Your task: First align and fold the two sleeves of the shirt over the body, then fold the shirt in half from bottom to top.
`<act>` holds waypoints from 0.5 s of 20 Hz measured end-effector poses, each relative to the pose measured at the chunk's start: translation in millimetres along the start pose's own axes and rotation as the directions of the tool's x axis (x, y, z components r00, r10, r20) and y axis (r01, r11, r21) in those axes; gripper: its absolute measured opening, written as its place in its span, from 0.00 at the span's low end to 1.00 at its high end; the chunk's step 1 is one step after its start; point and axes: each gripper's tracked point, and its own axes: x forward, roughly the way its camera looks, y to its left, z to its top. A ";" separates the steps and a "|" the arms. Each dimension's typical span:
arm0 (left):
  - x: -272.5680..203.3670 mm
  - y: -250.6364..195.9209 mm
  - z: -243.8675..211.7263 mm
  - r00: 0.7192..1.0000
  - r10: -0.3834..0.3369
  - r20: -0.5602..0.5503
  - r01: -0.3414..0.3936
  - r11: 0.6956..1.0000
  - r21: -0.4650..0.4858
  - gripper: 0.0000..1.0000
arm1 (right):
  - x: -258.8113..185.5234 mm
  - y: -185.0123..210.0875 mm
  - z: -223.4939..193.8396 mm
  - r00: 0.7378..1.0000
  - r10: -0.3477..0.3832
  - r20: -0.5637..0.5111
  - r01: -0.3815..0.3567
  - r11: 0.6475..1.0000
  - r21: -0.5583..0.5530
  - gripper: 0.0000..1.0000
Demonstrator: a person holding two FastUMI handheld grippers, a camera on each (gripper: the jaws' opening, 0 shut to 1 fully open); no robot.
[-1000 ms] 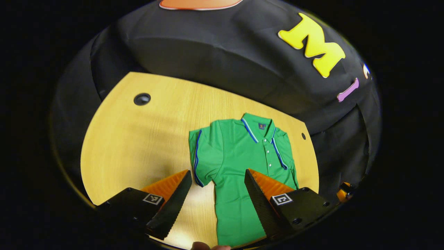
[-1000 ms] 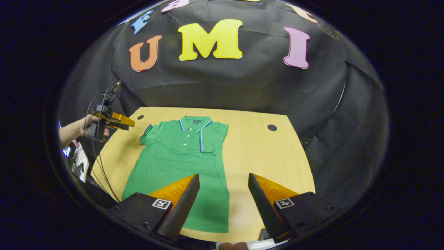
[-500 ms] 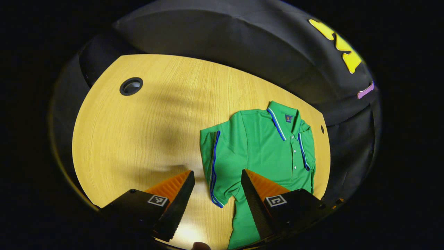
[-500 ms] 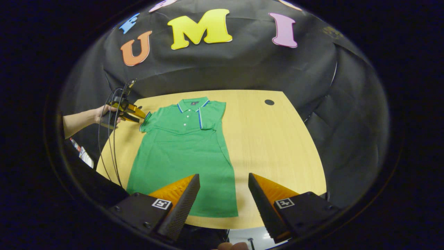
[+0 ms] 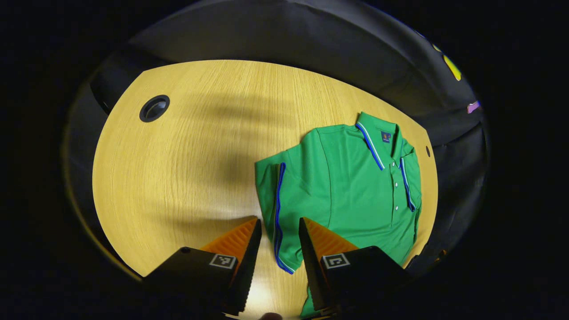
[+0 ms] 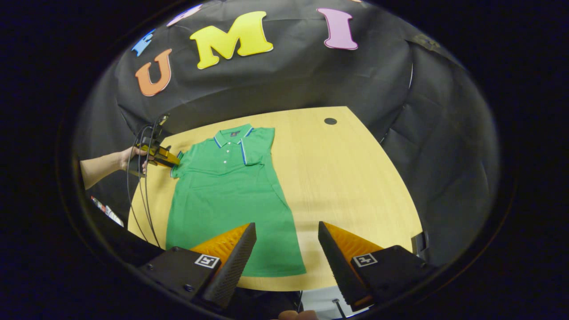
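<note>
1. While the left gripper (image 5: 278, 249) hangs low over the table (image 5: 178, 169), its two fingers stand a narrow gap apart, straddling the blue-striped hem of the unfolded sleeve (image 5: 271, 200); whether they touch the cloth I cannot tell, and they have not closed on it.
2. Seen from the right gripper view, a hand (image 6: 131, 158) holds that left gripper (image 6: 166, 156) at the table's left edge, its tips at the sleeve cuff (image 6: 176, 162).
3. Spread flat on the table, the green shirt (image 6: 226, 200) lies with its collar (image 6: 232, 133) toward the far wall and its bottom hem near the close edge.
4. Further right, the other sleeve (image 6: 257, 146) is already folded in over the chest, beside the button placket.
5. Nearest the camera, the right gripper (image 6: 286, 253) has its jaws wide apart and holds nothing; it hovers above the shirt's lower right corner and bare wood.
6. At the far right, a dark cable hole (image 6: 330, 121) sits in the tabletop, well apart from the shirt.
</note>
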 end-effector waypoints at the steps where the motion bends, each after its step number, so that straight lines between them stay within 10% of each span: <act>1: 1.5 1.3 -0.7 1.000 0.011 -0.008 -0.011 1.000 -0.002 0.54 | -0.7 -0.3 -1.5 1.000 0.001 -0.001 -0.001 1.000 0.000 0.93; 10: -1.7 3.3 1.8 0.999 0.039 0.020 -0.038 0.998 -0.041 0.05 | 0.2 -8.8 -10.6 1.000 -0.015 -0.012 0.015 0.999 0.037 0.93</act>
